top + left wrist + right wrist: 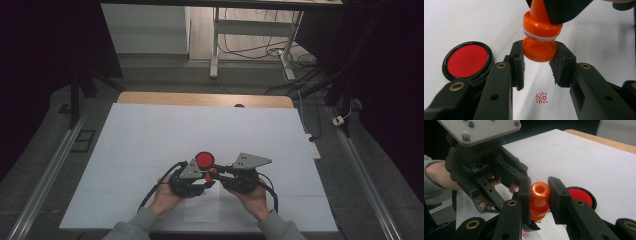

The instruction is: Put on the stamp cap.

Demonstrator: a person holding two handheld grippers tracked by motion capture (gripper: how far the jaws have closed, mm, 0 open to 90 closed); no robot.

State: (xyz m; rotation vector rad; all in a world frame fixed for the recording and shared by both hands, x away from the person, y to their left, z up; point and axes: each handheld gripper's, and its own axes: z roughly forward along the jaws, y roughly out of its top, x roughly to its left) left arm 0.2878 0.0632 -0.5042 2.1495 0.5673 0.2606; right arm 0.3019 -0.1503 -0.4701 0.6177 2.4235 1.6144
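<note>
Stamp [539, 30], red imprint [541, 97] beneath, left gripper view.

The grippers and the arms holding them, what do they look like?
Both the left gripper and the right gripper are black, each topped by a grey three-cornered plate with screws. Their jaws are flat black bars with brass-coloured pivot pins and dark square pads. A black cable trails from each. The person wears grey sleeves.

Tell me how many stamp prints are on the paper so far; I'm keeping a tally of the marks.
2 show: a clear red print on the white paper below the orange stamp, and a faint one just right of it. The tools may hide others.
</note>
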